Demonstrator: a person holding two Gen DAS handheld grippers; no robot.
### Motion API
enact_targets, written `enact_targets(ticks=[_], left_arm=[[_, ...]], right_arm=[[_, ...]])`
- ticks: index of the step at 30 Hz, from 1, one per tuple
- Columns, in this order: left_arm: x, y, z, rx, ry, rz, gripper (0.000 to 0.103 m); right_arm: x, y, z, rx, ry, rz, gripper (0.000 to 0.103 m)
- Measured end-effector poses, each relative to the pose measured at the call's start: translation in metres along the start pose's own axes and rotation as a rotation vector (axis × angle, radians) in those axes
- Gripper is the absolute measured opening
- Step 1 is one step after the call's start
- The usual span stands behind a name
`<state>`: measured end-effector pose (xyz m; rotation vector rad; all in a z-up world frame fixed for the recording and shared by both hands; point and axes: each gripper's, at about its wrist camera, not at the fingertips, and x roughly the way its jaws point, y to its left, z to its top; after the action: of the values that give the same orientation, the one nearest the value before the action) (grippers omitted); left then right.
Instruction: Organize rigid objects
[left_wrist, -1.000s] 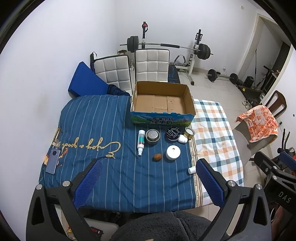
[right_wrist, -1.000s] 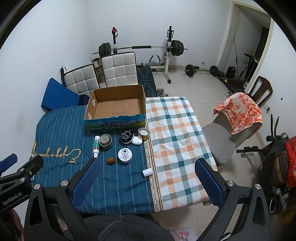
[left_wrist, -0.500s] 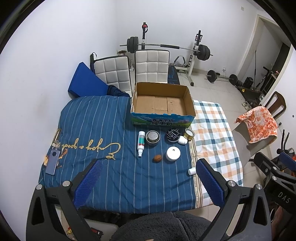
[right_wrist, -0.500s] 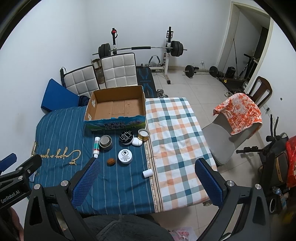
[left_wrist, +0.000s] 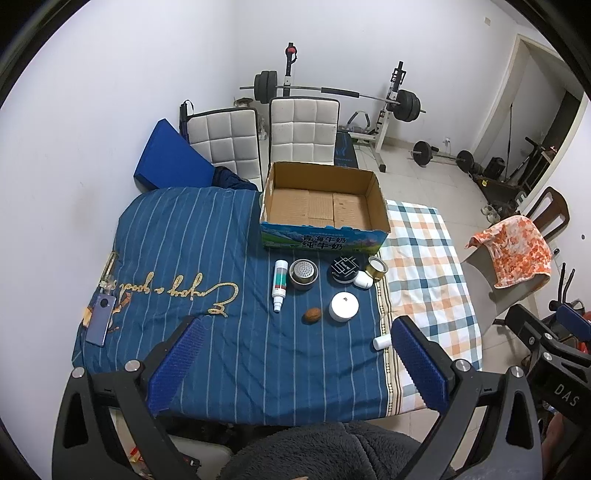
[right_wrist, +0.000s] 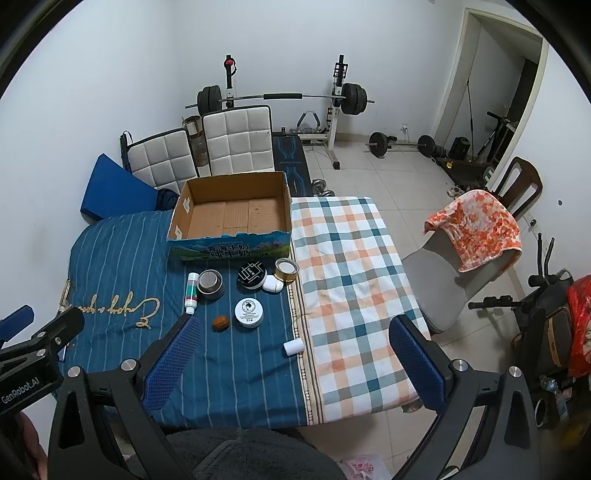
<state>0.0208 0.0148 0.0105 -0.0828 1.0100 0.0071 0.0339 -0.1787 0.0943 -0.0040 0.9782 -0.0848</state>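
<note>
Grippers hang high over the near edge of the table, both spread wide with nothing between the blue pads: the left gripper (left_wrist: 295, 354) above the blue striped cloth (left_wrist: 184, 258), the right gripper (right_wrist: 295, 354) over the seam where it meets the checked cloth (right_wrist: 351, 266). At the far side stands an open cardboard box (left_wrist: 325, 236) with a bare floor. Just near of it lie a white tube (left_wrist: 279, 284), a metal tin (left_wrist: 303, 274), a black round case (left_wrist: 344, 268), a gold tape roll (left_wrist: 376, 266) and a small white case (left_wrist: 362, 280). Nearer sit a white jar (left_wrist: 344, 306), a walnut (left_wrist: 312, 315) and a small white bottle (left_wrist: 381, 342) on its side. A phone (left_wrist: 100, 321) lies far left.
</note>
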Motion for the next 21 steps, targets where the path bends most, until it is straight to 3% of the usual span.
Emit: enact_targets(ticks=[14,21], left_arm=[[0.007,0.002,0.003,-0.009,0.008,-0.001,0.103],[0.061,0.002,0.022,-0.016,0.059,0.034,0.103]], right_arm=[[0.002,0.001,0.004,0.003,0.002,0.002,0.103],[0.052,-0.003,0.021,0.027,0.079,0.028,0.103]])
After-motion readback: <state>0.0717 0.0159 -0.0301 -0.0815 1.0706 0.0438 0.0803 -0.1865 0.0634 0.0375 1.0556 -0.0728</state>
